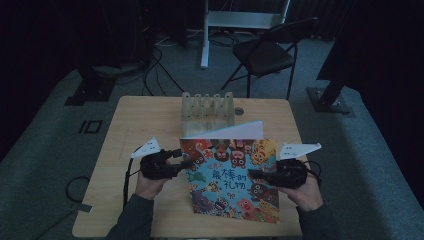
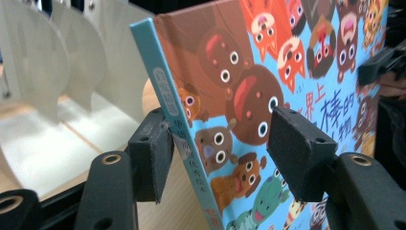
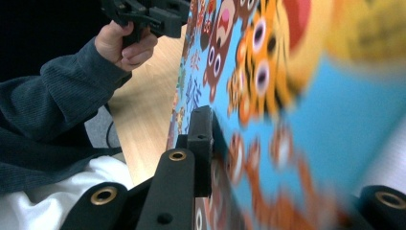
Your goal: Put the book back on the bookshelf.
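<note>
Left gripper (image 1: 184,159) held low at left, fingers (image 2: 152,152) spread apart; right gripper (image 1: 254,174) level at right, fingers (image 3: 200,143) closed tight; forearms in dark sleeves.

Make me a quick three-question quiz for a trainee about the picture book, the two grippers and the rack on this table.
1. True or false: the picture book lies flat and closed on the table.
2. Which edge of the book does the left gripper straddle? A) the spine B) the page edge opposite the spine C) no edge
3. Fill in: the white slotted rack stands ___ the book in the high view.

Key
1. False: the book is held up between the left gripper and the right gripper.
2. A: one jaw sits on each side of the spine, with a gap at the cover-side jaw.
3. Behind.
</note>
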Motion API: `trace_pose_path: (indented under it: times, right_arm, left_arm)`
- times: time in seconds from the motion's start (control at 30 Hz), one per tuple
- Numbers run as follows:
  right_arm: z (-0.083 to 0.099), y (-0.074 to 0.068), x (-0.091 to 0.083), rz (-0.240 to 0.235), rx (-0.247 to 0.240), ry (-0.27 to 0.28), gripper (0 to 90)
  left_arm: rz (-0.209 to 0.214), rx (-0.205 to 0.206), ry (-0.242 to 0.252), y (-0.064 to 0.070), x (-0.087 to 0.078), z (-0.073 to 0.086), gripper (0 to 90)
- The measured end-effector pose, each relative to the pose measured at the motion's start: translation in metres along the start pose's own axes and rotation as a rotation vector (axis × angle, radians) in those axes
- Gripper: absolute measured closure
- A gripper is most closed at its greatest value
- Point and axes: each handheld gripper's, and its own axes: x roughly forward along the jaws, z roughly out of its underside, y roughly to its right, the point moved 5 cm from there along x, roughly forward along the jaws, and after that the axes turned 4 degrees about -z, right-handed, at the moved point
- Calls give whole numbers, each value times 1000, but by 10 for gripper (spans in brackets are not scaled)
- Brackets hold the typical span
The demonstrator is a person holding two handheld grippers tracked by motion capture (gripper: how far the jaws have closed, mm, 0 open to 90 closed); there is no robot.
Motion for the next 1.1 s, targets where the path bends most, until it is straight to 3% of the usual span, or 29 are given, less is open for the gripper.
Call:
trace_pose_path:
  times: [0.13,0.33,0.67,0.97,1.1]
  right_arm:
    - [-1,1,4,-16,-6,1,770]
    - [4,11,3,-42,2,27,769]
    - [9,19,1,-34,-8,46,716]
    - [15,28,1,-28,-32,73,652]
    - [19,33,1,-15,-35,83,584]
  left_arm:
    - [-18,34,-5,5,1,-4,432]
    - [-25,55,14,8,-5,-7,537]
    - [-73,90,32,14,-7,-12,632]
    - [-72,108,52,20,-11,-16,667]
    - [-51,125,62,24,-13,-16,695]
